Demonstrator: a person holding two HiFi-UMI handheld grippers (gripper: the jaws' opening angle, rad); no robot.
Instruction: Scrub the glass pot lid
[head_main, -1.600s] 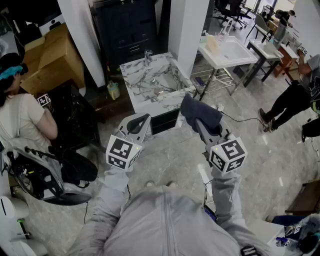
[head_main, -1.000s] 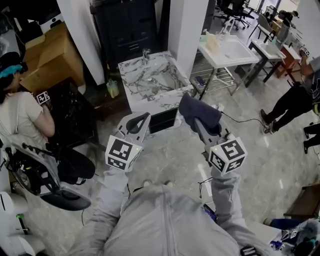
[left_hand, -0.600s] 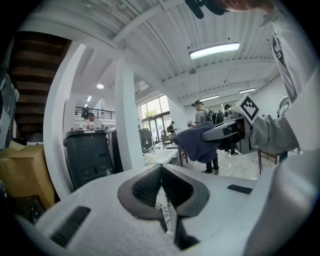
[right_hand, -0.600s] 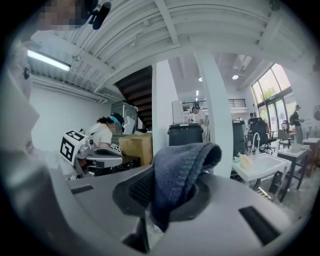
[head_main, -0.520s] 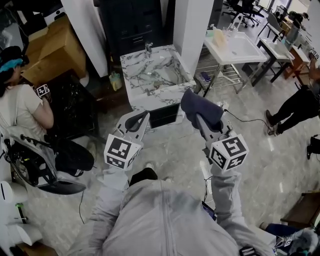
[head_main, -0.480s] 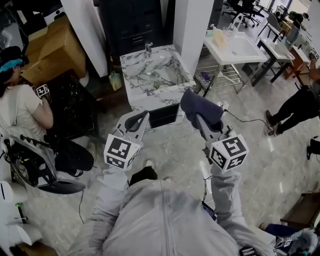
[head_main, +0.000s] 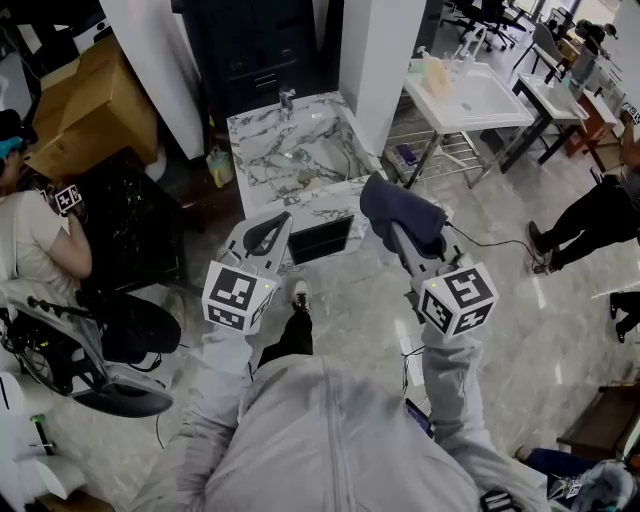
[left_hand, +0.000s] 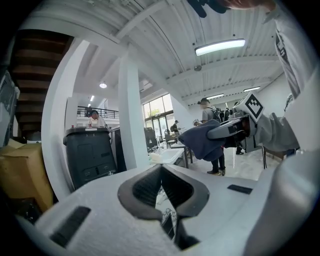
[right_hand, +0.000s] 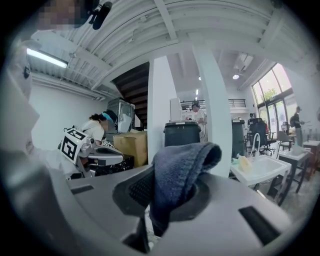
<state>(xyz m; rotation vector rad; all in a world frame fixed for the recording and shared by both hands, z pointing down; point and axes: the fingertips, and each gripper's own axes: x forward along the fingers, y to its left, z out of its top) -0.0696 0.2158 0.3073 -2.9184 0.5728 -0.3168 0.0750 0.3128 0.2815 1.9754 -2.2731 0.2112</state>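
Note:
No glass pot lid can be made out in any view. In the head view my right gripper (head_main: 398, 222) is held at chest height, shut on a dark blue cloth (head_main: 400, 210) that drapes over its jaws. The right gripper view shows the same cloth (right_hand: 180, 165) folded over and pinched between the jaws of the right gripper (right_hand: 167, 187). My left gripper (head_main: 262, 232) is level with it on the left, jaws together and empty. The left gripper view shows the left gripper (left_hand: 161, 172) holding nothing, with the cloth (left_hand: 200, 142) off to its right. A marble sink counter (head_main: 258, 150) with a faucet (head_main: 286, 100) lies just ahead.
A white pillar (head_main: 375, 50) stands behind the counter, with a white basin table (head_main: 495, 115) to its right. A seated person (head_main: 30, 240), a black crate (head_main: 130, 220) and a cardboard box (head_main: 85, 110) are at left. A yellow bottle (head_main: 217, 165) stands on the floor. Another person (head_main: 590, 210) stands at right.
The whole view has moved forward toward the marble sink counter, and a shoe now shows below the grippers. Both grippers keep their pose; the cloth stays in the right one.

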